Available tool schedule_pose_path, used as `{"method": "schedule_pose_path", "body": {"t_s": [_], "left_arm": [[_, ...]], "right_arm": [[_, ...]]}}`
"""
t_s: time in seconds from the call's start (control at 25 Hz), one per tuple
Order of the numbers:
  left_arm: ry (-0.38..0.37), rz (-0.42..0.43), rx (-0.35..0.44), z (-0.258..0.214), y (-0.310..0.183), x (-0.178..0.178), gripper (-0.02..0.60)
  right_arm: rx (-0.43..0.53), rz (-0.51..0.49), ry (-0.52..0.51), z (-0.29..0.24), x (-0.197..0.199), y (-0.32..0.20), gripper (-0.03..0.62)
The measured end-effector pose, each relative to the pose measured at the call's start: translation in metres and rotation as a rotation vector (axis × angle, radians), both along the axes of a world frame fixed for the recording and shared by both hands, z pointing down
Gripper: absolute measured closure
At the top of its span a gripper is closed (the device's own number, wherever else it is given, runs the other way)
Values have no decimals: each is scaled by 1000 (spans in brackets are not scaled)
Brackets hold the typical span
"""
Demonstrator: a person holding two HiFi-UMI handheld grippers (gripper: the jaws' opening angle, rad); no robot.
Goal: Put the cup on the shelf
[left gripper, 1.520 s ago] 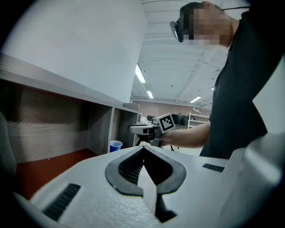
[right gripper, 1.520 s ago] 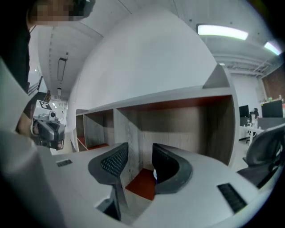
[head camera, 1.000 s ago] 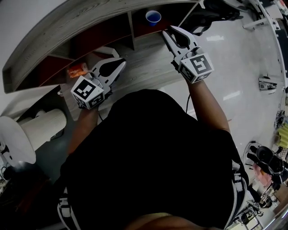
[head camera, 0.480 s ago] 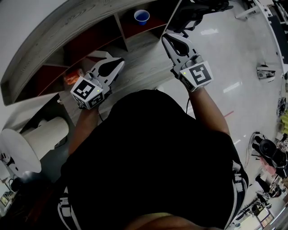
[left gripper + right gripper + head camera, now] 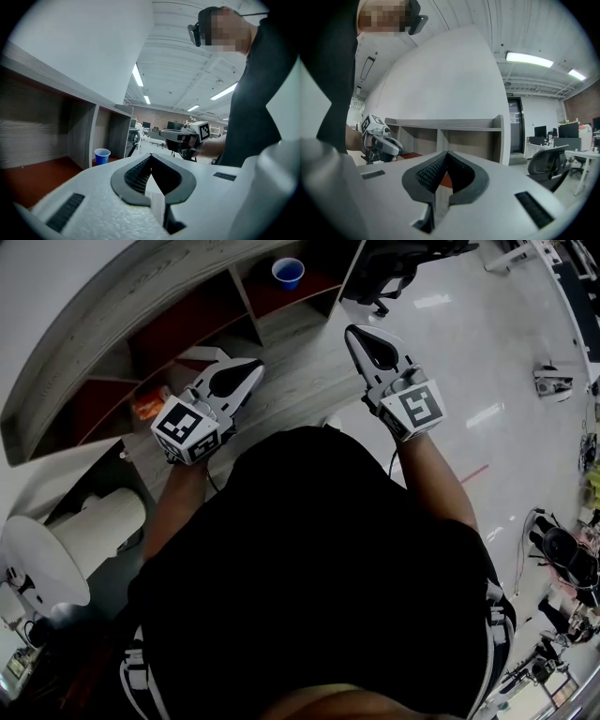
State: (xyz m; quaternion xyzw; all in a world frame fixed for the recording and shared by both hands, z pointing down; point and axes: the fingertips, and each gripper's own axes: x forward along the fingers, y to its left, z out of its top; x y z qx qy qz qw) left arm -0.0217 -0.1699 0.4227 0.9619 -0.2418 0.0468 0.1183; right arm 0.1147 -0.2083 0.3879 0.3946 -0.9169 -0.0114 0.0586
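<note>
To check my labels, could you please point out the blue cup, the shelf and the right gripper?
blue cup (image 5: pixel 288 273), head view, on its open top.
shelf (image 5: pixel 141 298), head view, on its grey top board.
right gripper (image 5: pixel 352 331), head view, at its closed tips.

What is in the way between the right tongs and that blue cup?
Nothing visible. The blue cup stands alone in the end compartment of the shelf; only bare wooden ledge lies between it and the shut, empty right tongs.
</note>
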Motion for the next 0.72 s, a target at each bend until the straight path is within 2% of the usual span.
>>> {"method": "schedule_pose_path", "body": {"t_s": [0.4,0.72], "left_arm": [[-16,42,-3,6,6,7,563],[-29,59,2,9,10,16,563]], "right_arm": [[-44,9,8,19,0,27,584],[-68,49,17,25,17,41,585]]}}
